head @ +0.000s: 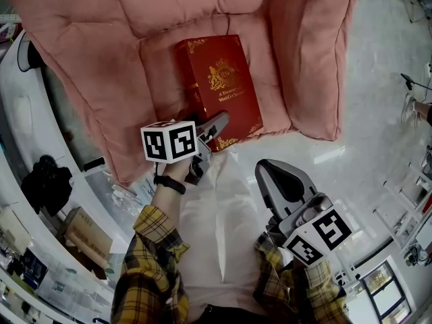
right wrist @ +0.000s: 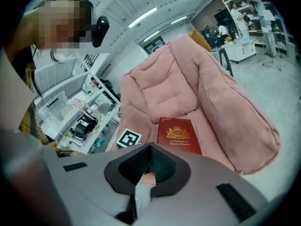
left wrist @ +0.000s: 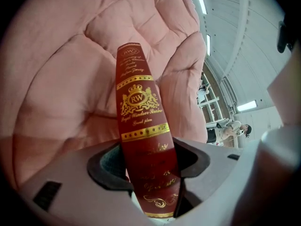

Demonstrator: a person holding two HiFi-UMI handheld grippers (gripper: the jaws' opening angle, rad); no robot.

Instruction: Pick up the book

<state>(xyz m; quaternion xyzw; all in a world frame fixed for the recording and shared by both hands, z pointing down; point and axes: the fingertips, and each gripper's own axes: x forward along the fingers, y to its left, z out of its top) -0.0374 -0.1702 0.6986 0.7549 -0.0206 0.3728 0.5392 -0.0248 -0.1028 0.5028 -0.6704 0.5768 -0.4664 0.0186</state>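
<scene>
Nearest, right gripper: jaws together, nothing in them; held low by the body, likely idle since one gripper should do for one book.
Left gripper: angled down at the book's near end, apparently rolled so one jaw goes over the cover and one under. The jaws are apart round the spine end and close against it. One side seems to touch and a thin dark gap shows at the other, so I judge no firm clamp yet.
Book: red with gold print, flat and cover-up on the seat; its near end is at the seat's front edge, which leaves that end open to a bite.
Armchair: pink, padded; its soft seat probably lets the lower jaw press in beneath the book.
Count: two grippers, two marker cubes (one per gripper), one book, one armchair.
</scene>
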